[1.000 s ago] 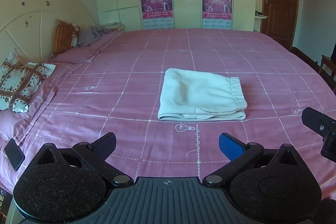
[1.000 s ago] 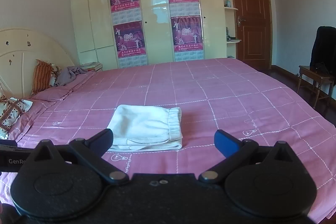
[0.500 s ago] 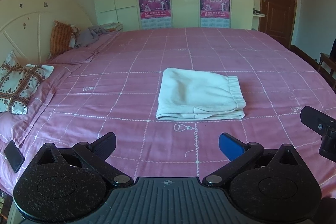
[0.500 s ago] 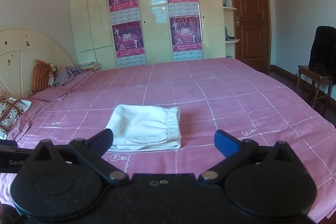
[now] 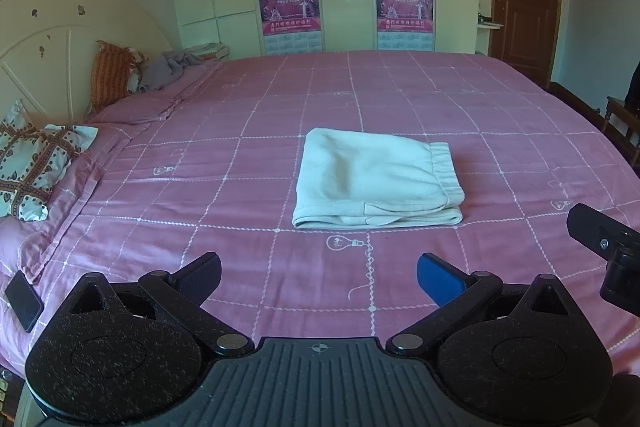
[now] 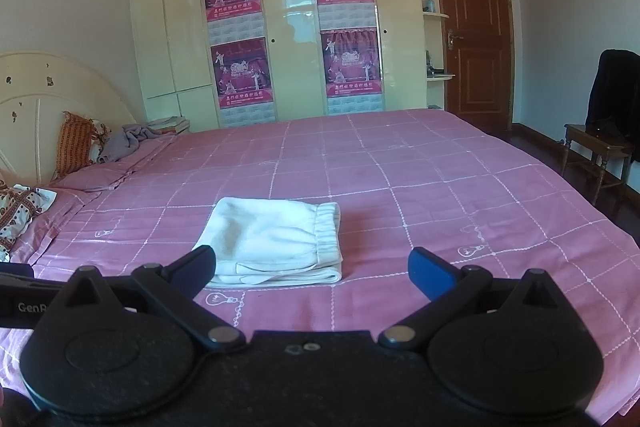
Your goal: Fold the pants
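White pants (image 5: 376, 179) lie folded into a flat rectangle in the middle of the pink checked bedspread (image 5: 240, 163), waistband to the right. In the right wrist view the pants (image 6: 276, 239) sit just beyond the fingers. My left gripper (image 5: 319, 277) hovers open over the near part of the bed, well short of the pants, with nothing between its fingers. My right gripper (image 6: 312, 269) is open too, empty, its left fingertip (image 6: 198, 265) overlapping the near left corner of the pants in the picture. Part of the right gripper (image 5: 608, 247) shows at the right edge of the left wrist view.
Pillows (image 5: 36, 167) and an orange cushion (image 5: 110, 75) lie by the cream headboard (image 5: 60, 39) on the left. A dark phone (image 5: 24, 301) rests near the bed's front left edge. Wardrobes with posters (image 6: 236, 39) stand behind; a wooden chair (image 6: 596, 151) with dark clothing stands right.
Both cameras have drifted slightly back and up; the pants sit a touch lower and nearer centre in view. Both grippers stay open and the pants have not moved.
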Demonstrator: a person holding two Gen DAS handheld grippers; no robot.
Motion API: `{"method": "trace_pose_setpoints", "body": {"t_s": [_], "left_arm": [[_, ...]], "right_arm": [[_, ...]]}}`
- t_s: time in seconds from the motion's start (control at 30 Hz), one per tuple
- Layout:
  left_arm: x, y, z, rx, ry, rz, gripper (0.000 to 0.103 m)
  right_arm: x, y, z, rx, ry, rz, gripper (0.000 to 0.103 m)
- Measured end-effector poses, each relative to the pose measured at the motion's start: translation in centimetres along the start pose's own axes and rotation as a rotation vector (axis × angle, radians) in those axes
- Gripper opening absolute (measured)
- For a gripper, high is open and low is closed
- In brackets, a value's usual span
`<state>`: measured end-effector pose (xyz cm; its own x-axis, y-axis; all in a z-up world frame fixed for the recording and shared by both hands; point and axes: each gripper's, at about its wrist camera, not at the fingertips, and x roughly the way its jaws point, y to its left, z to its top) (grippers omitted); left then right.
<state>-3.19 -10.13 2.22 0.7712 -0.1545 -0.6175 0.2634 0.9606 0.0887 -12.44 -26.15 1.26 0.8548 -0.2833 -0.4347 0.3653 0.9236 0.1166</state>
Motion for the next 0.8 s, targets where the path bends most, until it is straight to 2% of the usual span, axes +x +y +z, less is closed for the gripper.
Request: {"method": "trace_pose_setpoints", "body": {"t_s": [0.47,0.8], "left_arm": [[0.54,0.06,-0.01,0.002,0.009,-0.004,0.103],[0.64,0.04,-0.09,0.006,0.010,-0.003,0.103]], "right_arm": [[0.24,-0.06,-0.16,0.006,0.011,-0.006,0.103],[0.00,-0.43,-0.16,0.032,-0.017,-0.040,0.103]]}}
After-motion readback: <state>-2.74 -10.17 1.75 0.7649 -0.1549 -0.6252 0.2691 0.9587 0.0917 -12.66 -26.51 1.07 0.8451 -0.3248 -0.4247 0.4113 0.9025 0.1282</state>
